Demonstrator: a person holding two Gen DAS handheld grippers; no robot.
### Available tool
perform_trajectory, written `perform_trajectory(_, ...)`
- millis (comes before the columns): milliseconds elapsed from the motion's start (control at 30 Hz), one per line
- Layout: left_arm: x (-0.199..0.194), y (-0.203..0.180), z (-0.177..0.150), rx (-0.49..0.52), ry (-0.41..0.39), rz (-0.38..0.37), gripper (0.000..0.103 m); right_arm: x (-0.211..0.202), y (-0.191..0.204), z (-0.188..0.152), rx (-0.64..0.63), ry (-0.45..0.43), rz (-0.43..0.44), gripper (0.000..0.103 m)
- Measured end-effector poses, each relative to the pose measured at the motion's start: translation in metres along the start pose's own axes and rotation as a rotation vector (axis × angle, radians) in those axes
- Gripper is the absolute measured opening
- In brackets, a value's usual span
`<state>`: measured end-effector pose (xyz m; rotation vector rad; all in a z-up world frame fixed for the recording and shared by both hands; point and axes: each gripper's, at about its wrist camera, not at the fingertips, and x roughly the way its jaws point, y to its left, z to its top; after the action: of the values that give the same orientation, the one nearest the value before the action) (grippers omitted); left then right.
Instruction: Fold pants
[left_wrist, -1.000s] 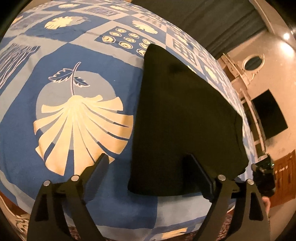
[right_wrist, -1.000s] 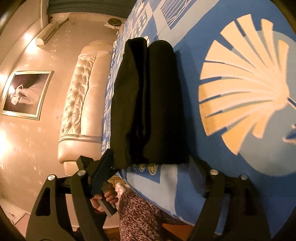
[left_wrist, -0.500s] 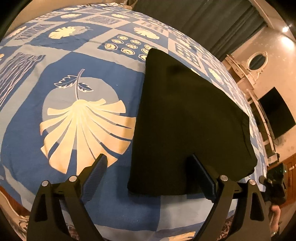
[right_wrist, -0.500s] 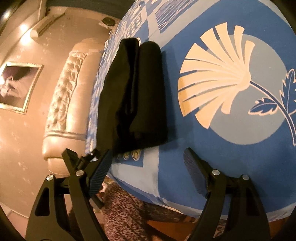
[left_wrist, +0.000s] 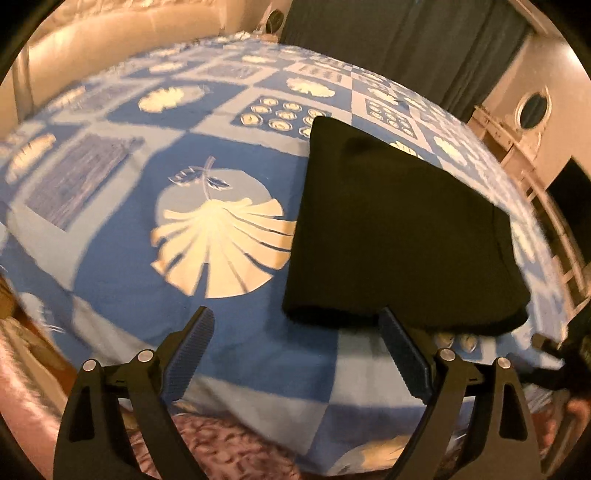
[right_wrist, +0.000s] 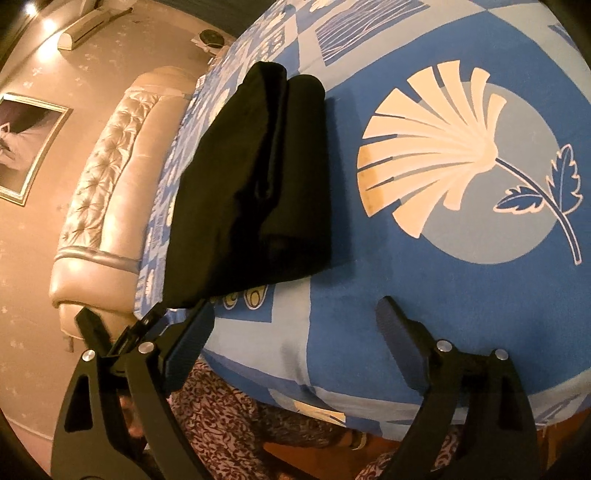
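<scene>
Now, step in hand: judged from how things lie, the folding looks done, so your job is to leave the bundle undisturbed.
Pants (left_wrist: 399, 236): a compact black folded stack lying flat on the bed (left_wrist: 122, 266), beside the big cream leaf print; in the right wrist view the layered edges (right_wrist: 273, 155) show, stacked fairly evenly.
Left tool (left_wrist: 295, 350): released, jaws wide apart, holding nothing; its right fingertip sits near the stack's front edge, though whether it touches is hard to tell.
Right tool (right_wrist: 295, 332): released too, empty, clear of the cloth, over the bed's near edge.
How to do it well: lift both tools straight away from the fabric, keeping the jaws spread so no pad drags a layer.
Risk: snagging that front edge would likely slide the top fold.
</scene>
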<state>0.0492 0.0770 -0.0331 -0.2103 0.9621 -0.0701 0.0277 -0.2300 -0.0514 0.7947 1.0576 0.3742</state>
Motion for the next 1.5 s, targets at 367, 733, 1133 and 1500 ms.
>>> perform_trajectory(367, -0.025, -0.010, -0.014, 0.055, -0.041, 0.049, 0.090, 0.009, 0.042, -0.020, -0.207, -0.034, -0.268, 0.090)
perform_trajectory(733, -0.031, -0.022, -0.015, 0.072, -0.091, 0.091, 0.090, 0.002, 0.088, -0.041, -0.413, -0.202, -0.418, 0.090)
perform_trajectory(1133, -0.036, -0.034, -0.016, 0.118, -0.134, 0.072, 0.090, 0.004, 0.093, -0.042, -0.431, -0.234, -0.463, 0.090)
perform_trajectory(1500, -0.036, -0.037, -0.017, 0.123, -0.142, 0.071, 0.090, 0.005, 0.090, -0.041, -0.412, -0.226, -0.451, 0.090)
